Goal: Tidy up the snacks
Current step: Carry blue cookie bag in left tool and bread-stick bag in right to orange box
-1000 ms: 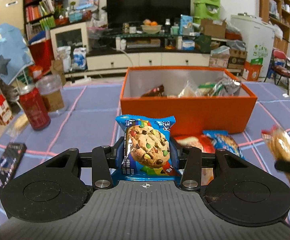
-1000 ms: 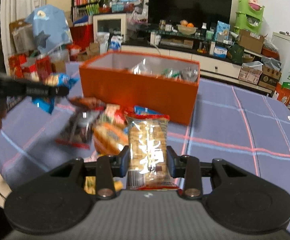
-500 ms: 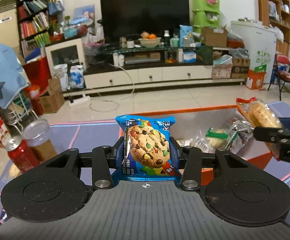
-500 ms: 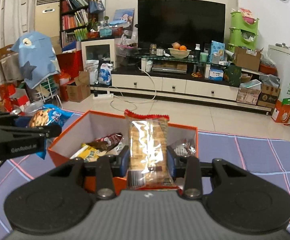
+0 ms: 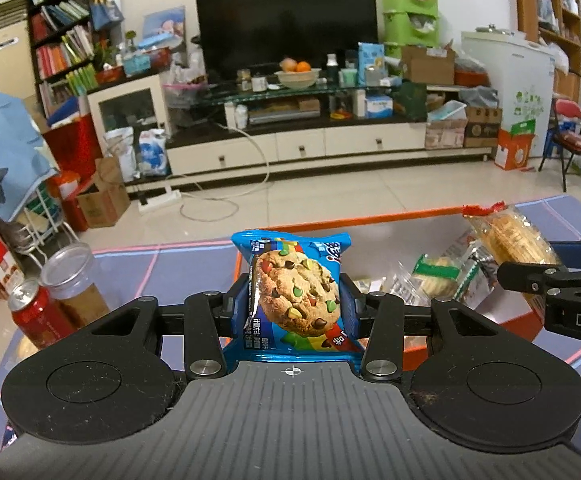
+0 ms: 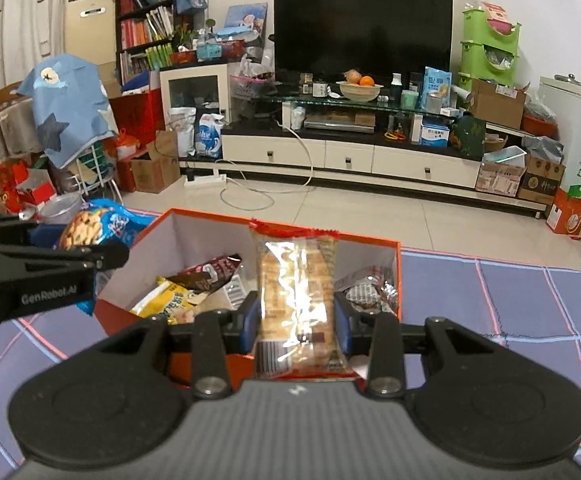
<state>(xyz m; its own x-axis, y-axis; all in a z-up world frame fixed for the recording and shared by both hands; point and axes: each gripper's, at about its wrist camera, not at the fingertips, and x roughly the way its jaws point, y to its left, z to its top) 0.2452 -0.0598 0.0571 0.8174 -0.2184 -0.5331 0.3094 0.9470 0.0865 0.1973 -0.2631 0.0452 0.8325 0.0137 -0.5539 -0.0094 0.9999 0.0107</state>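
Left gripper [image 5: 295,312] fingers pinch a blue cookie packet [image 5: 296,296] by its two side edges; packet upright, glossy blue wrapper, big chocolate-chip cookie with coloured candy bits printed on the front, white text near the bottom, top seam crimped. In the right wrist view the same packet [image 6: 98,226] shows at far left, held above the bench just beside the left wall of the box.

Right gripper [image 6: 295,320] fingers pinch a clear cracker packet [image 6: 295,300] at both sides; upright, transparent film with glare, stacked pale square crackers inside, red crimped seam on top, barcode at lower left. In the left wrist view it [image 5: 510,236] sits at right, tilted, above the box's right part, with the black fingers [image 5: 538,276] of the right gripper clamped on it.

Orange box [image 6: 398,280] open on the bench [image 6: 530,304], white inside walls, orange rim. Inside: yellow snack bag [image 6: 170,300], dark brown-red wrapper [image 6: 210,270], silver foil pack [image 6: 370,294], green-and-white pack [image 5: 436,276].

Bench has a purple cloth with pink and white grid lines. Red can [image 5: 36,312] and clear-lidded jar [image 5: 72,280] stand on its left edge, touching or nearly so.
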